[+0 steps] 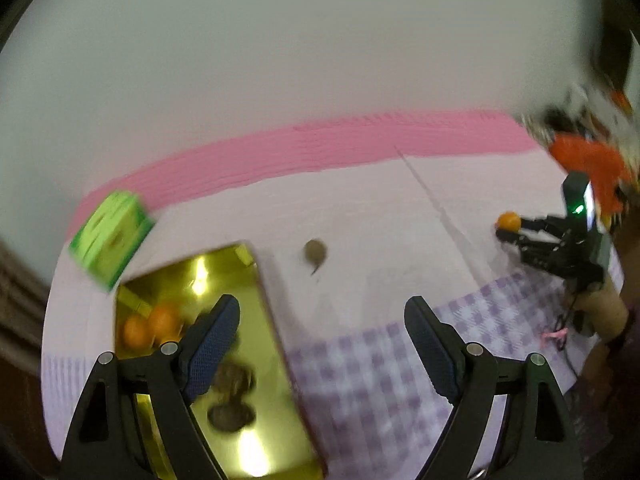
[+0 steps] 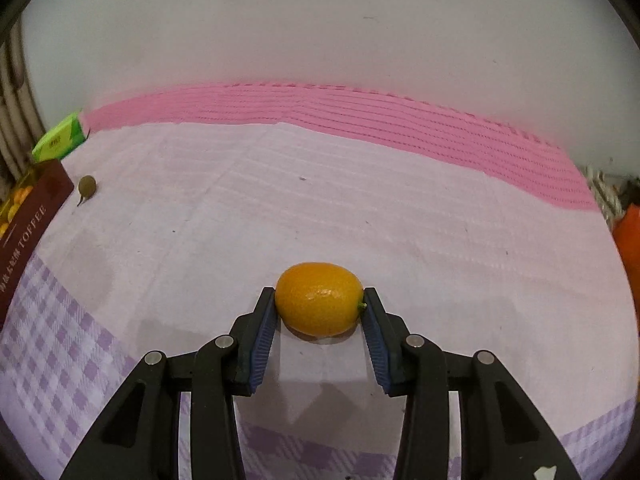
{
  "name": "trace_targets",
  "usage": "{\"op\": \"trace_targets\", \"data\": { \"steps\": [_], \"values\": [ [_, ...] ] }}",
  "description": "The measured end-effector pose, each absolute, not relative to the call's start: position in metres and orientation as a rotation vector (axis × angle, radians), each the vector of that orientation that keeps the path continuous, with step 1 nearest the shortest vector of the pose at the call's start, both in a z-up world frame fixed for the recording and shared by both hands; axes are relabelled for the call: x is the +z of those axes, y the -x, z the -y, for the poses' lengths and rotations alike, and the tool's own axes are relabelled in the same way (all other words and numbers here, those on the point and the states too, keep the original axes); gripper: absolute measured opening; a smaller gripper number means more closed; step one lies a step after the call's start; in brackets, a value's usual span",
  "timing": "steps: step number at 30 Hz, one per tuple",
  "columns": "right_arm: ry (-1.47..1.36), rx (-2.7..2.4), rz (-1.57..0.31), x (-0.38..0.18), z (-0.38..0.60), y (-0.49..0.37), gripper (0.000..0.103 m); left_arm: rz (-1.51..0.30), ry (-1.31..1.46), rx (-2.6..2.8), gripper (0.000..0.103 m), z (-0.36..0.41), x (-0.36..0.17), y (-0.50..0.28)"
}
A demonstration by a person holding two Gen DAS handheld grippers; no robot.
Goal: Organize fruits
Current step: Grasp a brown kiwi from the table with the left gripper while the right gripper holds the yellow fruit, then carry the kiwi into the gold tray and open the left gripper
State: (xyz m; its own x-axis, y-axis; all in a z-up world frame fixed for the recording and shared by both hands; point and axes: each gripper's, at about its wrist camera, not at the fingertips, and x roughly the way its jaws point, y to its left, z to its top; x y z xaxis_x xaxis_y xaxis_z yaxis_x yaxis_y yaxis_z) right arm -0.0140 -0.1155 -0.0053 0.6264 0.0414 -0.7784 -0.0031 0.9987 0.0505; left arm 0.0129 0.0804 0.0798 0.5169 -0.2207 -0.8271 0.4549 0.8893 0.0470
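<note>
Over on the right side of the bed-like surface, the right gripper (image 2: 320,308) has its blue pads squeezed against both ends of a small orange kumquat (image 2: 319,299), so that one is properly clamped, with the fruit sitting low over the pale pink cloth (image 2: 360,208) and a bit of shadow under it. From the left wrist view you can see the same thing from the side, the kumquat (image 1: 509,221) pinched at the tip of the right gripper (image 1: 508,229), way off to the right edge. Meanwhile the left gripper (image 1: 322,344) is spread wide with nothing between its pads, hanging partly above a shiny gold tray (image 1: 280,360). That tray already has two orange fruits (image 1: 150,326) tucked together at its far left end and a couple of brownish round things (image 1: 232,396) nearer the middle, though that view is blurry so I can't say much more about them. One small brown fruit with a stem (image 1: 315,252) lies by itself on the cloth just beyond the tray's far corner, same one that shows in the right wrist view (image 2: 87,186) next to the dark red toffee box side (image 2: 32,232). A green box (image 1: 110,238) sits at the far left near the pink striped band (image 1: 320,148), and the cloth turns purple checked (image 1: 380,380) closer in.
</note>
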Motion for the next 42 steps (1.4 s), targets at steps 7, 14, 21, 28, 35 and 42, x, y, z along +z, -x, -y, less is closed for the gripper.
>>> {"op": "trace_targets", "data": {
  "steps": [7, 14, 21, 28, 35, 42],
  "values": [
    [-0.108, 0.069, -0.884, -0.008, 0.127, 0.016, 0.04, -1.096, -0.358, -0.459, 0.072, -0.039, 0.029, -0.09],
    [-0.161, 0.115, -0.875, -0.004, 0.13, 0.02, 0.041, -1.202, -0.357, -0.402, 0.059, -0.038, -0.016, -0.128],
    [-0.171, 0.124, -0.874, -0.004, 0.132, 0.019, 0.042, -1.213, -0.305, -0.374, 0.026, -0.041, -0.03, -0.13],
    [-0.158, 0.122, -0.878, -0.005, 0.13, 0.018, 0.045, -1.104, -0.192, -0.357, 0.026, -0.035, 0.011, -0.07],
    [-0.127, 0.116, -0.884, -0.005, 0.123, 0.018, 0.047, -1.018, -0.047, -0.278, 0.026, -0.073, 0.053, 0.002],
    [-0.083, 0.102, -0.891, -0.005, 0.116, 0.018, 0.051, -1.02, 0.105, -0.131, 0.026, -0.151, 0.058, 0.041]
  ]
}}
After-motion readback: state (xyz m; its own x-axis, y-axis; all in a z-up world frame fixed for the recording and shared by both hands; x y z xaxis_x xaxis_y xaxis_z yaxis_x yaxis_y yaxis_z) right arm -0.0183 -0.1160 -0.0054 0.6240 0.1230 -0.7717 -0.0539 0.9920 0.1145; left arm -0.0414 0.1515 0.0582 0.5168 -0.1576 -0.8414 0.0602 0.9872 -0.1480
